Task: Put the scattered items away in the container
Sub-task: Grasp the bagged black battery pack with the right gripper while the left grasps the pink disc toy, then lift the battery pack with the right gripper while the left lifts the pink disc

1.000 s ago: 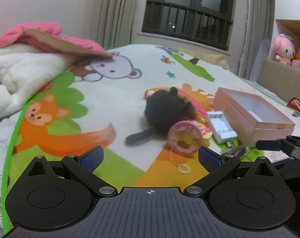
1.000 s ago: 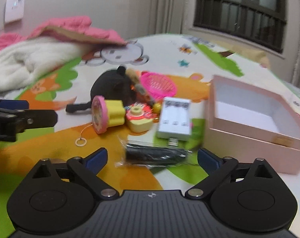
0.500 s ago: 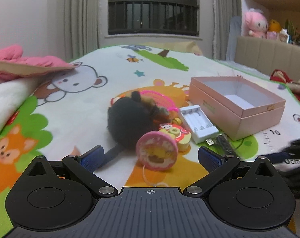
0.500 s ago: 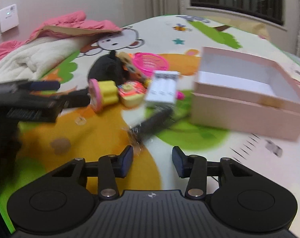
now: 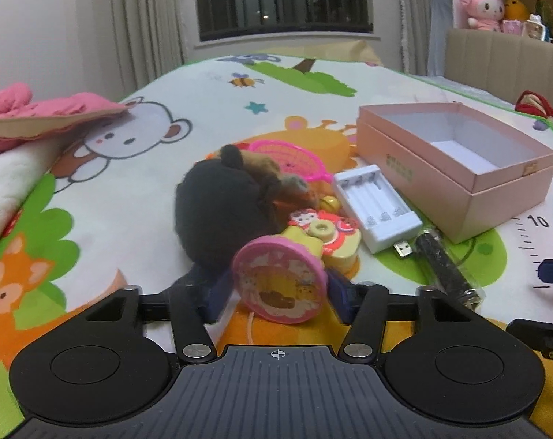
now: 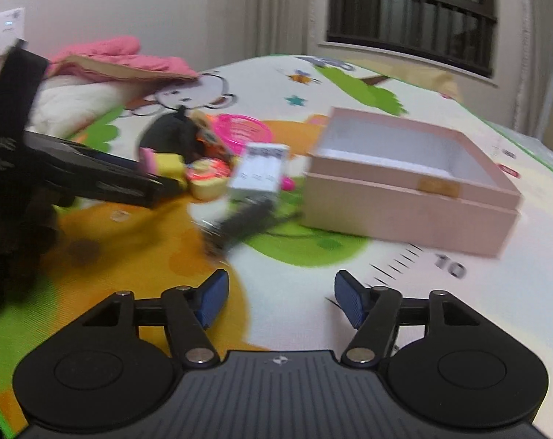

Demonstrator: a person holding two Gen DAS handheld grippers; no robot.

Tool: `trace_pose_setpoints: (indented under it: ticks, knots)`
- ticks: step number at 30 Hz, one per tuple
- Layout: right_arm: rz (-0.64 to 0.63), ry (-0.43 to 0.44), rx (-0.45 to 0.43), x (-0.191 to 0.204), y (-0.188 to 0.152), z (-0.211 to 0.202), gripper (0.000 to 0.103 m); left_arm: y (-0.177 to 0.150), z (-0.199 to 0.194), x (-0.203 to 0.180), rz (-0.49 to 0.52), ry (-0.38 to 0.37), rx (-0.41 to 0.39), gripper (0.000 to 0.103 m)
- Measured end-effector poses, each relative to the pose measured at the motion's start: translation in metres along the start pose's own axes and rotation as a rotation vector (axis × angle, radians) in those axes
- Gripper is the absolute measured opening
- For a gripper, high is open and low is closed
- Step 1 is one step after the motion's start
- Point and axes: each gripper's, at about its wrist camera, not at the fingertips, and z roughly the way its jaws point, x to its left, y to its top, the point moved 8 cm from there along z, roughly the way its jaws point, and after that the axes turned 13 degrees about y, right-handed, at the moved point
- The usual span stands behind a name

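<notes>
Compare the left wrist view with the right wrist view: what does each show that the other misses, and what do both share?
Only the left wrist view shows the left gripper with its jaws, which have just been closing, on either side of the round pink toy, plus the pink plush on the far shelf. Only the right wrist view shows the wall switch and the right gripper, whose jaws have just been opening, with nothing between them. Both show the pink box, white battery charger, black wrapped stick and pink racket.
</notes>
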Motion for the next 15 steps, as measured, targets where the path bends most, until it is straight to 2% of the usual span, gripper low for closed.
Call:
trace_pose_setpoints:
  ticks: [4,7,9,11,15]
  knots:
    - [-0.05,0.036,-0.011,0.024,0.02,0.016,0.057,0.001,-0.027,0.018,0.001,0.003,-0.018,0.058]
    - [-0.066,0.026,0.028,0.032,0.025,0.04,0.057,-0.004,-0.054,0.03,0.009,-0.023,-0.014,0.058]
    - [-0.054,0.008,0.066,0.028,0.024,0.056,0.049,-0.01,-0.068,0.034,0.006,-0.049,-0.004,0.059]
    - [-0.031,0.018,0.072,0.024,0.024,0.056,0.033,-0.018,-0.074,0.032,0.006,-0.077,0.011,0.059]
    - [-0.004,0.06,0.082,0.027,0.018,0.03,0.029,-0.04,-0.078,0.019,0.012,-0.13,0.033,0.059]
